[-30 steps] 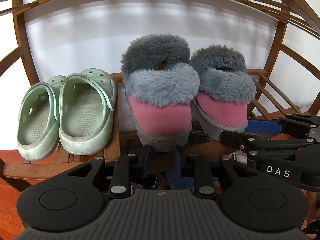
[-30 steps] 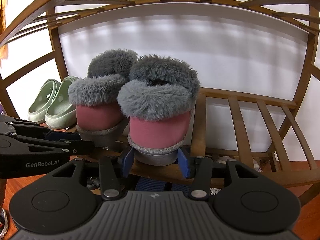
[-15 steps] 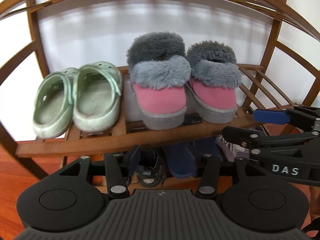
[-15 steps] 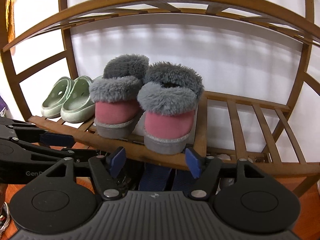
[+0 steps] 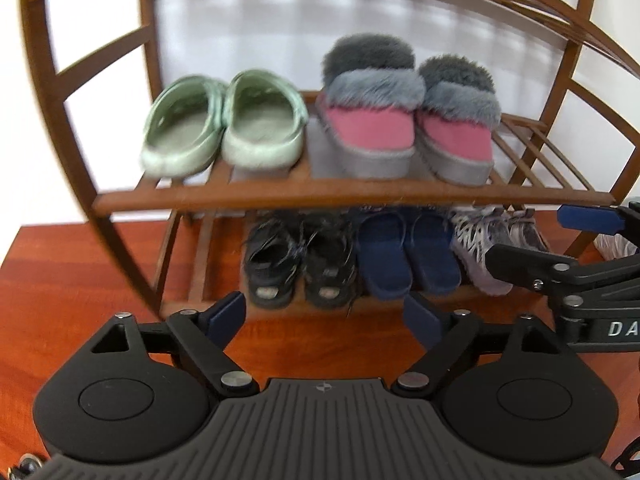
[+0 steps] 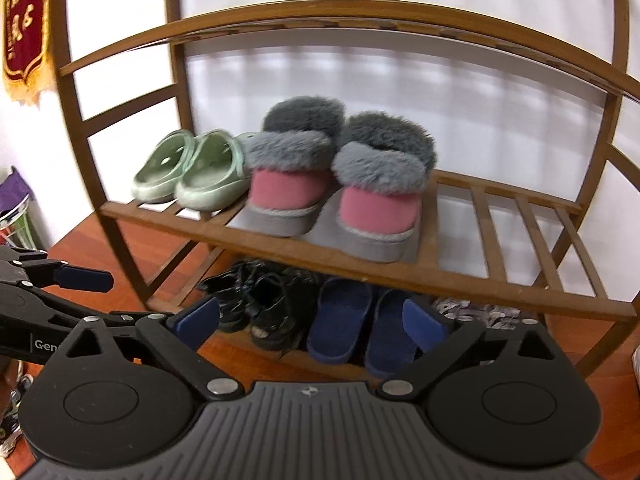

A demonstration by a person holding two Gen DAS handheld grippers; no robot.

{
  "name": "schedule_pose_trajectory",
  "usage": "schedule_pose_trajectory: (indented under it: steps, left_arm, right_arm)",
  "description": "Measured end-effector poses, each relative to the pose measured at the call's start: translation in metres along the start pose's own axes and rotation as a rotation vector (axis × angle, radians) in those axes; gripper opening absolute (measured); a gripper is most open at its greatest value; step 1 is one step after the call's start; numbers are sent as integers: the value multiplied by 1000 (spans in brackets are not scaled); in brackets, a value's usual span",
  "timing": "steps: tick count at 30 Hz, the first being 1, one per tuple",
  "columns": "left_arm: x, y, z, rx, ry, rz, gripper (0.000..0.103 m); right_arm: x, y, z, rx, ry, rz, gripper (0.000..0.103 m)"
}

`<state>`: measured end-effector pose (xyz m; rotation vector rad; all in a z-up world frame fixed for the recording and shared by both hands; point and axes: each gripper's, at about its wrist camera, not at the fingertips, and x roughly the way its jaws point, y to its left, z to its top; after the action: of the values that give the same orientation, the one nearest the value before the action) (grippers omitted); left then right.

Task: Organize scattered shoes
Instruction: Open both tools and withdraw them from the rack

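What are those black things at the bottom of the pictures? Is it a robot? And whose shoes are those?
No robot: a person holds a grabbing tool in each hand, and each tool carries a camera looking along its two fingers. One picture comes from the left gripper, the other from the right gripper. Both are opening their jaws and hold nothing. In front stands a wooden shoe rack. On its upper shelf sit green clogs beside pink slippers with grey fur. Below are black sandals, blue slippers and grey sneakers. I cannot tell whose shoes they are.
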<state>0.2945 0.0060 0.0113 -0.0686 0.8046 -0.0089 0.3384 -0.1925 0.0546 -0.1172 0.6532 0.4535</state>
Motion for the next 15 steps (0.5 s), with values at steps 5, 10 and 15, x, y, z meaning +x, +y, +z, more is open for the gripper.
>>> schedule_pose_trajectory:
  steps: [5, 10, 15]
  left_arm:
    - [-13, 12, -24, -16, 6, 16, 92]
    - [-22, 29, -46, -49, 29, 42, 93]
    - [-28, 47, -64, -71, 47, 59, 93]
  right_arm:
    - [-3, 19, -11, -8, 23, 36, 102]
    - [-1, 40, -24, -20, 52, 71, 102]
    - [1, 60, -35, -33, 76, 97, 102]
